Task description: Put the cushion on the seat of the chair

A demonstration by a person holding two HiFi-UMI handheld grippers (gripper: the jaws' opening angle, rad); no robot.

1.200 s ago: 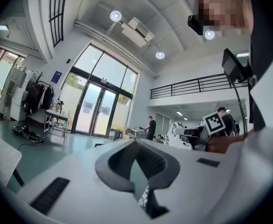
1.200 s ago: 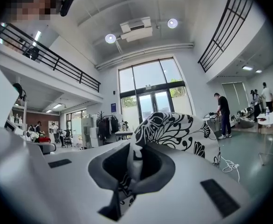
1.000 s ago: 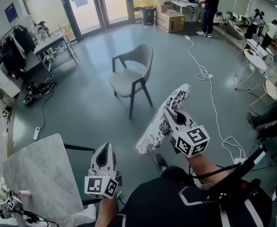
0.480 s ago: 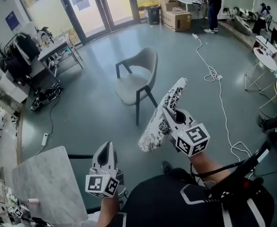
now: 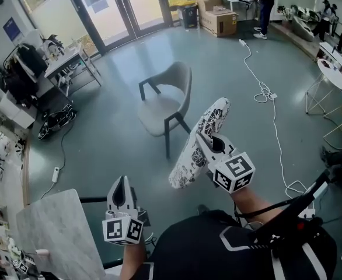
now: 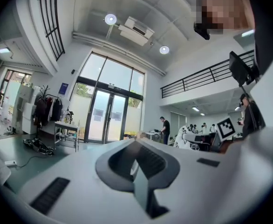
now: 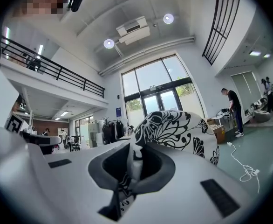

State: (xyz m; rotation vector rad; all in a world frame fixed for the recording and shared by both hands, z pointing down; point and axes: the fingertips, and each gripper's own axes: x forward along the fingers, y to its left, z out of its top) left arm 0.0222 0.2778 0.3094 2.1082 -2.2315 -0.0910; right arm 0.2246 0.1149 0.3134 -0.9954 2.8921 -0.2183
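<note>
Overhead, right gripper (image 5: 202, 139) pinched one edge of the black-and-white patterned cushion (image 5: 187, 163), fabric clamped between its jaws. Cushion was held in the air, tilted, near the grey chair (image 5: 159, 105) but apart from it, above the floor (image 5: 101, 139). Left gripper (image 5: 120, 184) sat low beside the marble tabletop (image 5: 54, 229), jaws pressed together on nothing.

Grey-green floor (image 5: 217, 60) with a grey chair (image 5: 165, 101), a long white cable (image 5: 270, 95) and cardboard boxes (image 5: 217, 21)
</note>
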